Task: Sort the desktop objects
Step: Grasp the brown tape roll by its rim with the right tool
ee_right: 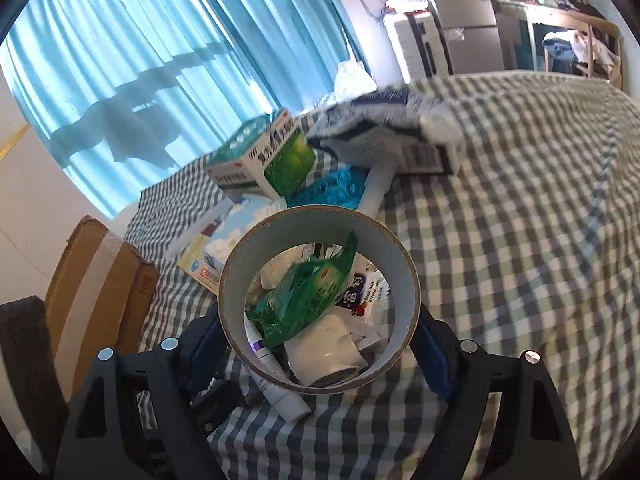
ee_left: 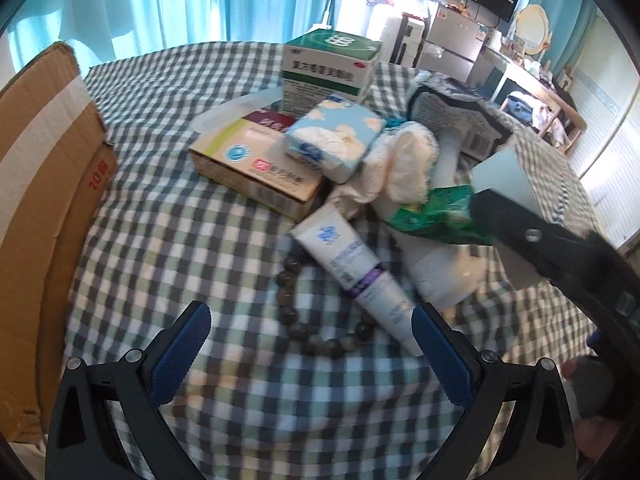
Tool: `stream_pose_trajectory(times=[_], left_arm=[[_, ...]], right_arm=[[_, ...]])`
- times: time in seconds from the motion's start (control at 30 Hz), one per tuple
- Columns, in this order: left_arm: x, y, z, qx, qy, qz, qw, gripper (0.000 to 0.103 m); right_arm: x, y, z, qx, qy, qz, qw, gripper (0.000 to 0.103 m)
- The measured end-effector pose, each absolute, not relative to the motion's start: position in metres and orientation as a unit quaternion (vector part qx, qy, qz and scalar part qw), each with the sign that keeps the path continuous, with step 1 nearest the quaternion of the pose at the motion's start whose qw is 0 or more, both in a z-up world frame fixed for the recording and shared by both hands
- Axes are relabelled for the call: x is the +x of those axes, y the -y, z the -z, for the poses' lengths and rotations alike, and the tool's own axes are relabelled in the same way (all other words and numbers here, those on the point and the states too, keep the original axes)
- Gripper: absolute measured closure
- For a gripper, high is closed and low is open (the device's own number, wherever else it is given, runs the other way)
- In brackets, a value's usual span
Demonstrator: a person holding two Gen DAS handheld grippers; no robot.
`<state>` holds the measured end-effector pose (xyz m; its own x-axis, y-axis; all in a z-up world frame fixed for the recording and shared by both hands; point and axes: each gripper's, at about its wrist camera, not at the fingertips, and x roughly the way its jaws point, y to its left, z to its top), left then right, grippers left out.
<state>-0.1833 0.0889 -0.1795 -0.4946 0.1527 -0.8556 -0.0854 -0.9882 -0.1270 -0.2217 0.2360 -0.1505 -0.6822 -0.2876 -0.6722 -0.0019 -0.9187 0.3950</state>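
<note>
My right gripper [ee_right: 320, 336] is shut on a wide tape roll [ee_right: 240, 264] and holds it above the pile; the roll also shows in the left wrist view [ee_left: 504, 168]. Through its hole I see a green wrapper [ee_right: 308, 292]. My left gripper [ee_left: 310, 344] is open and empty, low over the checked cloth, with a white cream tube [ee_left: 352, 264] and a dark bead bracelet [ee_left: 292, 312] lying between its fingers. Behind lie a tan medicine box [ee_left: 248, 164], a green-and-white medicine box [ee_left: 328, 68], a blue tissue pack [ee_left: 336, 136] and a crumpled white cloth [ee_left: 400, 160].
A cardboard box [ee_left: 44, 200] stands at the table's left edge. A blue-and-white packet [ee_left: 452, 116] lies at the back right of the pile. Checked cloth [ee_right: 520, 240] covers the table. Curtains and furniture stand beyond.
</note>
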Motion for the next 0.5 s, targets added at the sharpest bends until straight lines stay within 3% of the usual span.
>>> stream_pose_trajectory(times=[0.23,0.3,0.33,0.37,0.43,0.5], left_arm=[[-0.194,-0.107,0.183,-0.490,0.056,-0.867,0.071,0.000],[-0.202,-0.114,0.192,-0.501,0.046,-0.862,0.062,0.008],[-0.206,-0.115,0.196,-0.507,0.043,-0.859,0.061,0.023],[-0.208,-0.116,0.199,-0.512,0.041,-0.856,0.061,0.045],[-0.212,-0.120,0.207,-0.529,0.032,-0.844,0.082,0.069],[-0.211,-0.122,0.209,-0.527,0.018,-0.845,0.096,0.078]], right_arm=[[-0.192,-0.269,0.127,0.364,0.189,0.911,0.046,0.021],[-0.189,-0.276,0.124,0.364,0.191,0.911,0.039,0.021],[-0.187,-0.279,0.124,0.362,0.192,0.911,0.035,0.021],[-0.187,-0.280,0.123,0.360,0.192,0.912,0.033,0.021],[-0.185,-0.284,0.123,0.359,0.190,0.913,0.031,0.021],[-0.185,-0.286,0.123,0.357,0.192,0.914,0.029,0.021]])
